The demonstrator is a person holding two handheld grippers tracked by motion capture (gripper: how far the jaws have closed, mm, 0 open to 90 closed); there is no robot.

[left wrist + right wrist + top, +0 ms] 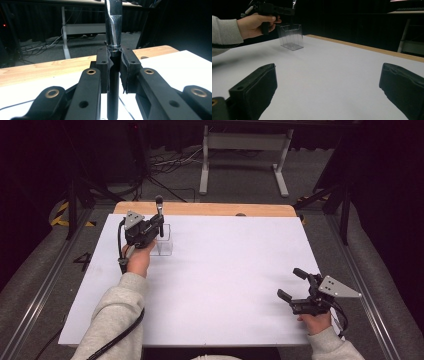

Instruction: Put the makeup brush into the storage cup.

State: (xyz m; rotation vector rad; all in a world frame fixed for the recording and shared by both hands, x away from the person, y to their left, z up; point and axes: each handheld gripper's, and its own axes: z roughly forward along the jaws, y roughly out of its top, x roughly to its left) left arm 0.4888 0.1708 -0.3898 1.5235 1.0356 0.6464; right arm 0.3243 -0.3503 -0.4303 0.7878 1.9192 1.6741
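hand-held gripper, left (160, 222) + right (296, 285): 2 | clear box (164, 246): 1 | microphone (159, 209): 1 | table (225, 285): 1

Tool (113, 30): glossy polished metal upper, matt black lower shaft. Box (290, 37): clear smooth plastic. Counter (225, 270): matt white sheet, wood edge. Fingers (130, 67): matt black padding.

Overhead forward-down; tongs views low, close

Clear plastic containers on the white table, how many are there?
1. The clear container stands near the table's far left, just beside the left hand-held gripper, which is shut on a black-and-silver tool held upright over it. None looks hidden.
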